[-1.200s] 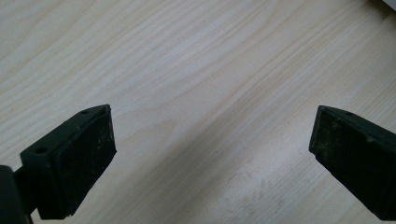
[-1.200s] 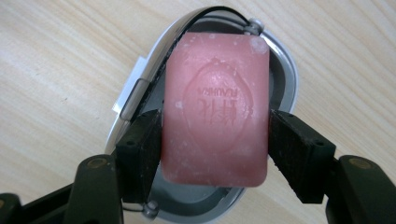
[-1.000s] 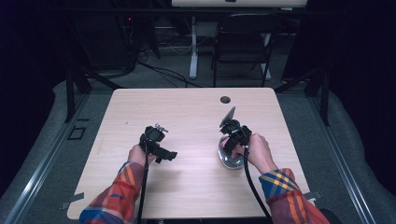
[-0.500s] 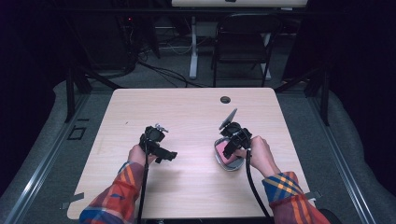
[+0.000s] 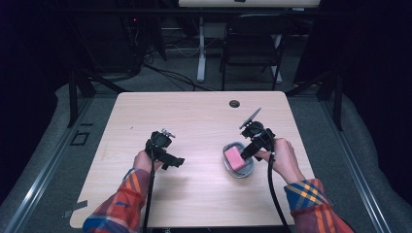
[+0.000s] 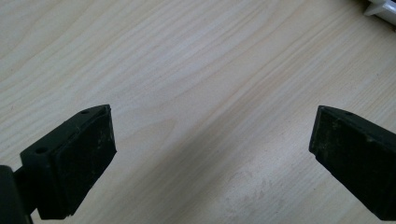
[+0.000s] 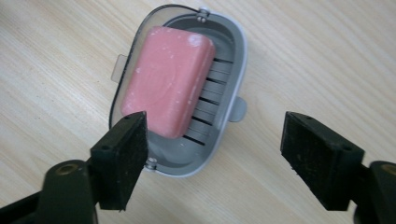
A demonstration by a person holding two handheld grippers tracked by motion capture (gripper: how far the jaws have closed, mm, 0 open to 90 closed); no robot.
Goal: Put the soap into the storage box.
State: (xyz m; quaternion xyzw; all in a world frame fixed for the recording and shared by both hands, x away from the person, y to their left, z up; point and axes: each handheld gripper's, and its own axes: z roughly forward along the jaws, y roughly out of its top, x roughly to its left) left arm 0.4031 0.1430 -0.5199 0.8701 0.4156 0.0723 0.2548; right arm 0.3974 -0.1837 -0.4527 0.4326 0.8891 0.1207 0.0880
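Note:
A pink soap bar (image 5: 234,157) (image 7: 168,79) lies tilted in a grey soap dish (image 5: 244,173) (image 7: 229,84) on the right half of the wooden table (image 5: 194,116). A clear lid edge (image 7: 116,70) runs along the dish's left side. My right gripper (image 5: 246,152) (image 7: 212,154) hovers just above the dish. Its jaws have just been opening and stand apart, with nothing between the pads. My left gripper (image 5: 171,161) (image 6: 210,154) is open over bare wood at the table's left, with nothing between its jaws.
A round cable hole (image 5: 234,103) sits near the table's far edge. A black chair (image 5: 252,43) and desk legs stand beyond the table. A white object (image 6: 383,9) shows at the top right corner of the left gripper view.
My right gripper has let go of the soap and lifted off the dish towards the person, so the pink bar now shows. The left gripper has not moved.

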